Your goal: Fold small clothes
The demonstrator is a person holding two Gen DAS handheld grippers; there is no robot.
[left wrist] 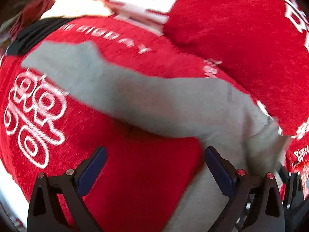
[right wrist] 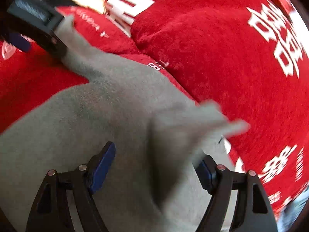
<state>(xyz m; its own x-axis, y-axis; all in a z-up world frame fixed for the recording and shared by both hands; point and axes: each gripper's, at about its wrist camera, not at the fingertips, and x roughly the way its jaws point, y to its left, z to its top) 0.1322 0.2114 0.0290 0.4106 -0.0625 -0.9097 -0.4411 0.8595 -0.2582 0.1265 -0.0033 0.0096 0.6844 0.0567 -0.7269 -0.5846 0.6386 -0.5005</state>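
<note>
A grey garment (left wrist: 144,100) lies stretched across red bedding (left wrist: 135,183), running from upper left to lower right. My left gripper (left wrist: 156,156) hovers open over the red bedding, its right finger (left wrist: 218,166) beside the grey cloth's edge. In the right wrist view the grey garment (right wrist: 87,116) fills the lower left. My right gripper (right wrist: 156,158) stands open, with a blurred loose fold of the cloth (right wrist: 193,119) between and above the fingers, not pinched. The left gripper's black finger (right wrist: 52,36) shows at the garment's far end.
A red pillow (left wrist: 241,38) with white characters lies behind the garment, also seen as the red pillow (right wrist: 212,48). A cream cloth (left wrist: 77,5) and a black strip (left wrist: 29,36) sit at the far left. White printed patterns (left wrist: 34,116) mark the bedding.
</note>
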